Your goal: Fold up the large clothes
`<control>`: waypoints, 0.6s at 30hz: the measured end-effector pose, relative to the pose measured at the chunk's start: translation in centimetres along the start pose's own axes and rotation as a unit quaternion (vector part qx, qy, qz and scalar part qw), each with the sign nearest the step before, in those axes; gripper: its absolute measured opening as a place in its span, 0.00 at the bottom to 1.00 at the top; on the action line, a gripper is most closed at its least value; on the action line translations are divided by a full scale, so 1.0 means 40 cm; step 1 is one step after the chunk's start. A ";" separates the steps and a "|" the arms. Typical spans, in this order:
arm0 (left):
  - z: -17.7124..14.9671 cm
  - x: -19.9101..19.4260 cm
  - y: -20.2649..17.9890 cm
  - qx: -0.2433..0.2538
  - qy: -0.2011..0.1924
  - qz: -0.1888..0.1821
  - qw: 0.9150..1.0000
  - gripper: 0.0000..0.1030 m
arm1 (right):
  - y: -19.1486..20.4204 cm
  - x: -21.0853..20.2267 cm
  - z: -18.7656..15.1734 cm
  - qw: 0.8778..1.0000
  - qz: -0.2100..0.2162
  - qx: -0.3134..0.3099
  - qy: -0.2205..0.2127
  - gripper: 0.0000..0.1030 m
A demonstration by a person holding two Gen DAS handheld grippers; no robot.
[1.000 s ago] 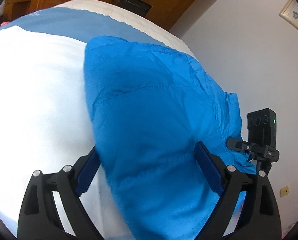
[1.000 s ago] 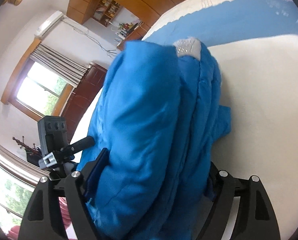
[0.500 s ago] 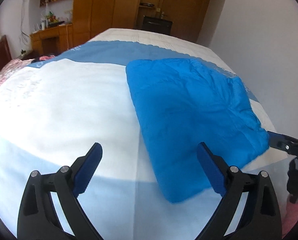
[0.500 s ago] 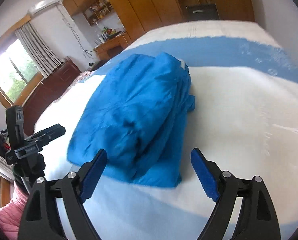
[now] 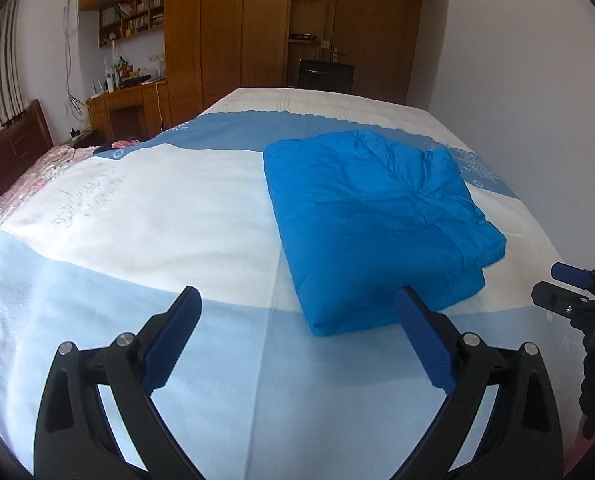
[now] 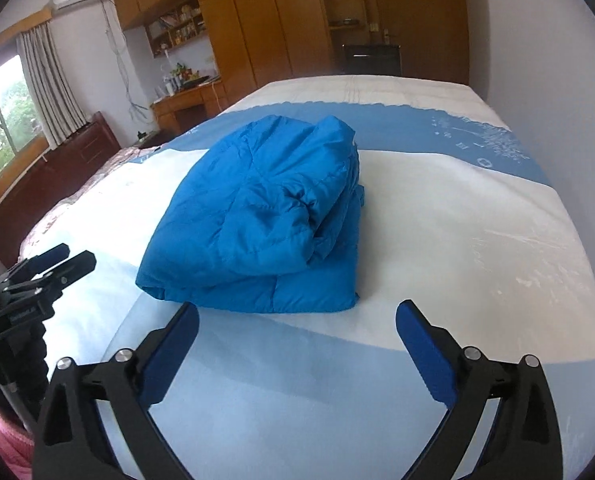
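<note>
Two views. Left wrist: we see the left gripper (image 5: 297, 300), fingers (image 5: 173, 336) spread, empty; folded blue down jacket (image 5: 377, 216) lies on the bed (image 5: 137, 208). Right wrist: right gripper (image 6: 297, 312) fingers opening, empty, jacket just beyond.

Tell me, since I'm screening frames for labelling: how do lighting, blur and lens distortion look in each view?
Left wrist view: sharp, evenly lit, folded blue jacket crisp; fisheye bows the bed and darkens the corners. Right wrist view: the window is blown out, white bedding glares at right, the jacket shows soft sheen, and the edges curve alike.
</note>
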State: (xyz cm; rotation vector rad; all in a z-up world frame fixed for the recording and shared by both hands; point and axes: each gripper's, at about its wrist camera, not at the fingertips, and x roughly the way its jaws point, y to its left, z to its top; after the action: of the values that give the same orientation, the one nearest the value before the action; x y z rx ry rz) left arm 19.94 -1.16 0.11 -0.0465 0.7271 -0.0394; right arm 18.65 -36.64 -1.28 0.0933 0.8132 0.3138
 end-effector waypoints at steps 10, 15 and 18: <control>-0.035 -0.086 -0.016 0.021 -0.020 0.021 0.999 0.94 | 0.046 -0.050 -0.035 1.000 0.001 -0.001 0.008 0.96; -0.049 -0.106 -0.008 0.021 -0.018 0.021 0.999 0.94 | 0.064 -0.053 -0.044 1.000 -0.005 -0.006 0.013 0.96; -0.057 -0.106 -0.003 0.021 -0.014 0.029 0.999 0.94 | 0.071 -0.057 -0.051 1.000 -0.006 -0.010 0.013 0.96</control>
State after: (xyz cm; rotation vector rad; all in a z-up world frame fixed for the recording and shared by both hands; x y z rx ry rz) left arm 15.25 -1.14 1.22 0.0148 0.6985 0.0009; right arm 15.01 -34.73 -0.51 0.0661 0.8357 0.3119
